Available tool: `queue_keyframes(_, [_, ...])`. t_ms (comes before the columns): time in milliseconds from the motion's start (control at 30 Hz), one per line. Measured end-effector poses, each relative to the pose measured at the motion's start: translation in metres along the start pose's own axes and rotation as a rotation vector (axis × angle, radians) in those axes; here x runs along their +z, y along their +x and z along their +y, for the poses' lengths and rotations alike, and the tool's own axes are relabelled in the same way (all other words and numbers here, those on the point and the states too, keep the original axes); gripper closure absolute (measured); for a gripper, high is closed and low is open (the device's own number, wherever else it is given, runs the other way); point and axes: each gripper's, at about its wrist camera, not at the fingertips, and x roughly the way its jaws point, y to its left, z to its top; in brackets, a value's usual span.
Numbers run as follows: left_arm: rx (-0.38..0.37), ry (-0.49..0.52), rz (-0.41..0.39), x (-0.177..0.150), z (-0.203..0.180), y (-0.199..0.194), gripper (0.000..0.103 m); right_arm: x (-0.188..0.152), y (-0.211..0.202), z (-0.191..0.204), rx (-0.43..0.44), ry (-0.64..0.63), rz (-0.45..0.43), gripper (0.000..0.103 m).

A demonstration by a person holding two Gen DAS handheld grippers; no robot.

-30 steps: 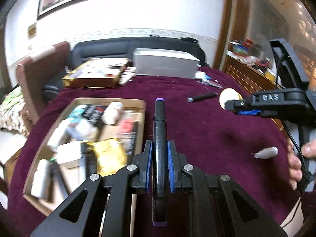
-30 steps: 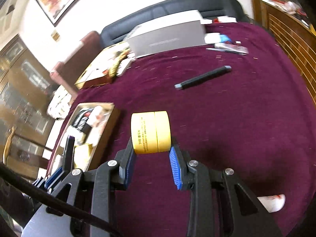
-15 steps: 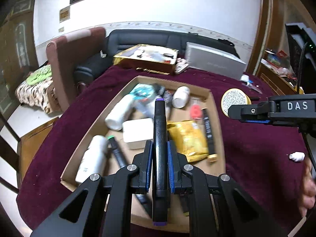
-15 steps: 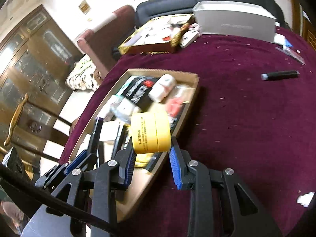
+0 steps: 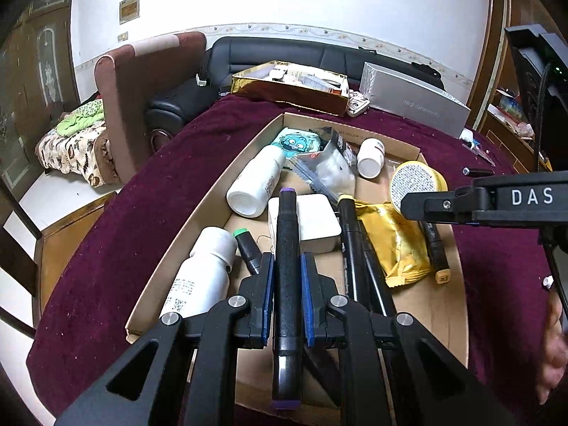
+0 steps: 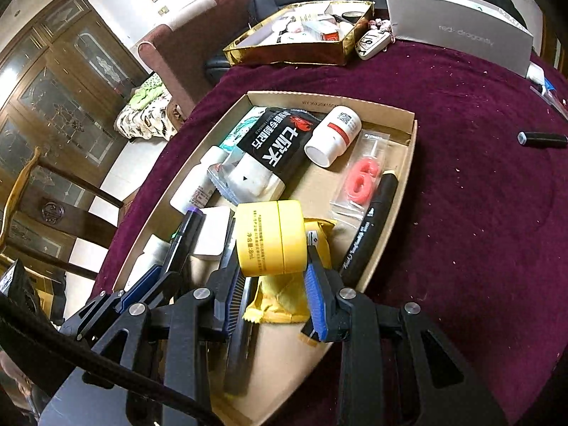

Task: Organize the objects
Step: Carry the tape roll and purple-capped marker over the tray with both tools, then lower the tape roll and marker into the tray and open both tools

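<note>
My left gripper is shut on a black marker with a purple cap and holds it over the near end of the cardboard tray. It also shows in the right wrist view. My right gripper is shut on a yellow jar and holds it above the tray, over a yellow snack packet. The jar also shows in the left wrist view. The tray holds white bottles, markers and packets.
A loose black marker lies on the maroon tablecloth at the right. A gold box and a grey box stand at the table's far edge. A brown armchair stands at the left.
Both grippers have moved left from the open tablecloth to above the tray, each still holding its object, and have come lower and closer to the tray's contents.
</note>
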Motion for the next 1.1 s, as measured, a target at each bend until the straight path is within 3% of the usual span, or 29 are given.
queue_keyframes(667, [-0.015, -0.035, 0.028, 0.004, 0.019, 0.014, 0.091, 0.020, 0.023, 0.006, -0.030, -0.003, 0.009, 0.073])
queue_keyframes(833, [-0.030, -0.032, 0.022, 0.003, 0.021, 0.009, 0.091, 0.005, 0.011, 0.016, 0.031, -0.025, 0.047, 0.073])
queue_keyframes(1100, [-0.060, -0.020, 0.005, 0.006, 0.014, -0.001, 0.091, -0.044, -0.007, 0.030, 0.019, -0.111, 0.109, 0.073])
